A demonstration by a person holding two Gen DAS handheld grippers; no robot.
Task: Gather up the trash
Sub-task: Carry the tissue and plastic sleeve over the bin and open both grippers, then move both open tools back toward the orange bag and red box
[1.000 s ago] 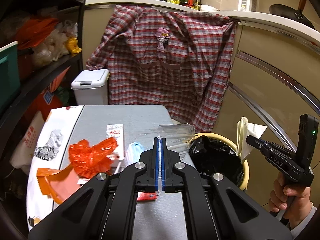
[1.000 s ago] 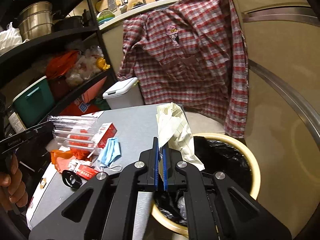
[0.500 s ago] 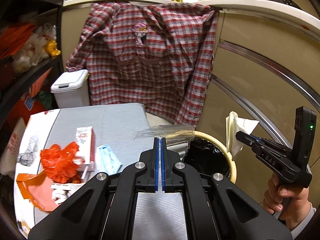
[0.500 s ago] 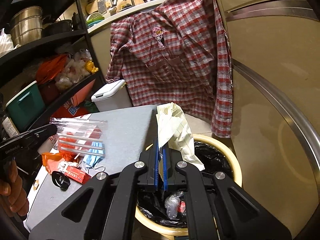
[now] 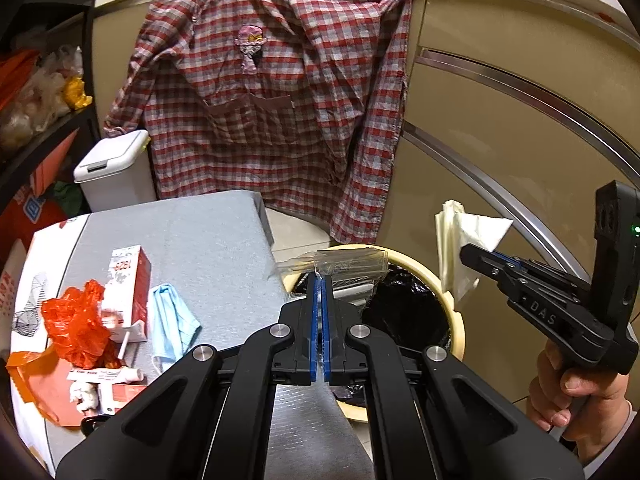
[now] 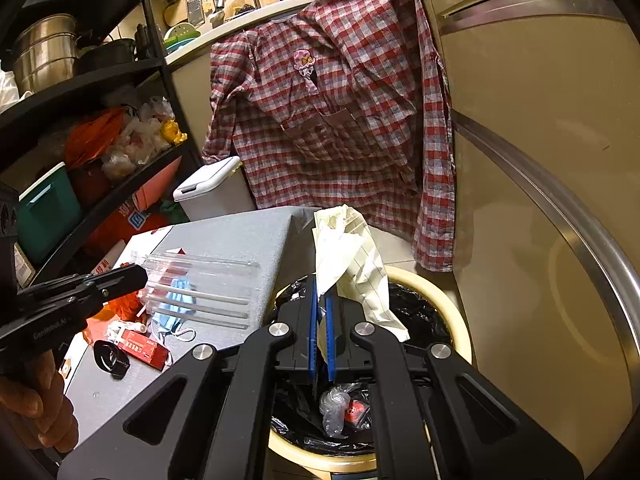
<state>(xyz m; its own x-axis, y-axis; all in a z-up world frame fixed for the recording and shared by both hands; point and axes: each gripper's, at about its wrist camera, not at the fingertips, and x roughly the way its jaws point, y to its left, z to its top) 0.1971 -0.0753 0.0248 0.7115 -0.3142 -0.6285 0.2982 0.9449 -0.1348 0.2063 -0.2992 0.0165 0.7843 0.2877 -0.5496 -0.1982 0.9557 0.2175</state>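
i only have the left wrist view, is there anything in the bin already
Observer: Yes. The right wrist view looks down into the bin, and a crumpled clear plastic wrapper and a small red item lie on the black liner.
Operator: is the right gripper's paper over the opening
Observer: Yes, the lined paper pinched in the right gripper hangs above the liner there.
Operator: what is on the table near me that i can't see
Observer: A black ring-shaped item lies beside a flat red packet, by the table's near edge.
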